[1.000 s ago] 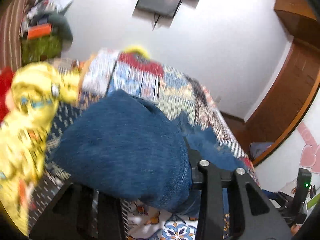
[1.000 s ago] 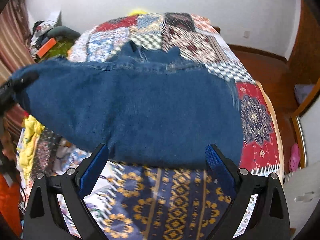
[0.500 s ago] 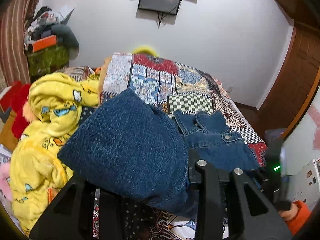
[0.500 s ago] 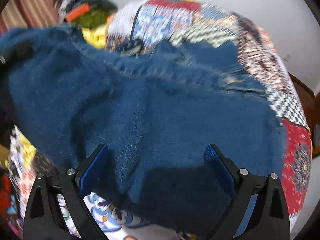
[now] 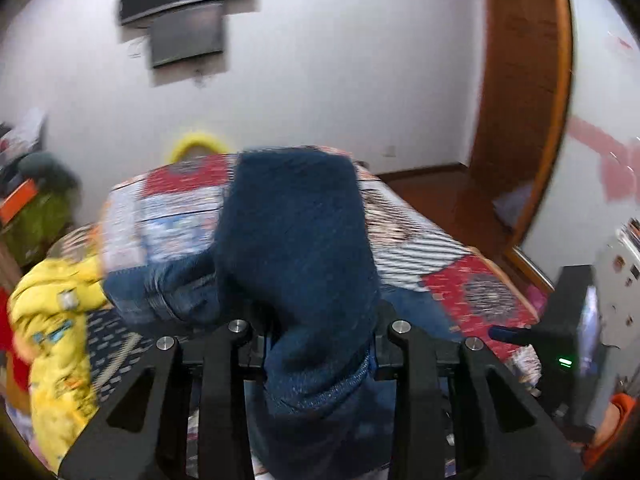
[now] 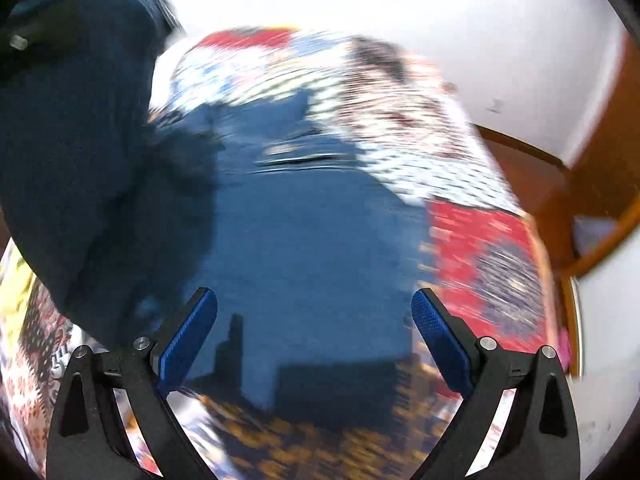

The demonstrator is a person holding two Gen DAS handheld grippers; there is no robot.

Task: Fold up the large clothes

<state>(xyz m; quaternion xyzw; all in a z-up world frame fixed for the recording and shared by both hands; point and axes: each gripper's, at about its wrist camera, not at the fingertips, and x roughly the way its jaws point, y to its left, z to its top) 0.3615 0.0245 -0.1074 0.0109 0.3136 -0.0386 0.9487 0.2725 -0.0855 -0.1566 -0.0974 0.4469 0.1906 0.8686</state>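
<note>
The left hand-held gripper (image 5: 320, 332) is clenched on a fold of the denim jacket (image 5: 296, 240), the dark blue cloth bunched between its black fingers and rising toward 12 o'clock in the left wrist view. Half a second ago that fold lay off toward 9 o'clock of the gripper and showed the collar and buttons at 3 o'clock; now the cloth stands straight ahead and hides the middle of the bed (image 5: 472, 280). The rest of the jacket lies on the patchwork quilt (image 5: 176, 208), trailing toward 9 o'clock. A yellow printed garment (image 5: 52, 320) sits at 8 o'clock, at the bed's edge. A wall-mounted screen (image 5: 186, 32) hangs at 11 o'clock.

The right hand-held gripper (image 6: 314, 336) is released, its blue pads (image 6: 188, 336) wide apart with nothing between them, hovering over the flat body of the jacket (image 6: 312, 248) spread on the quilt (image 6: 480, 248). Earlier the denim filled that view from edge to edge; now the lifted portion hangs at 10 o'clock and the red and checked patches show at 2 and 3 o'clock. Both views are blurred by motion.
</note>
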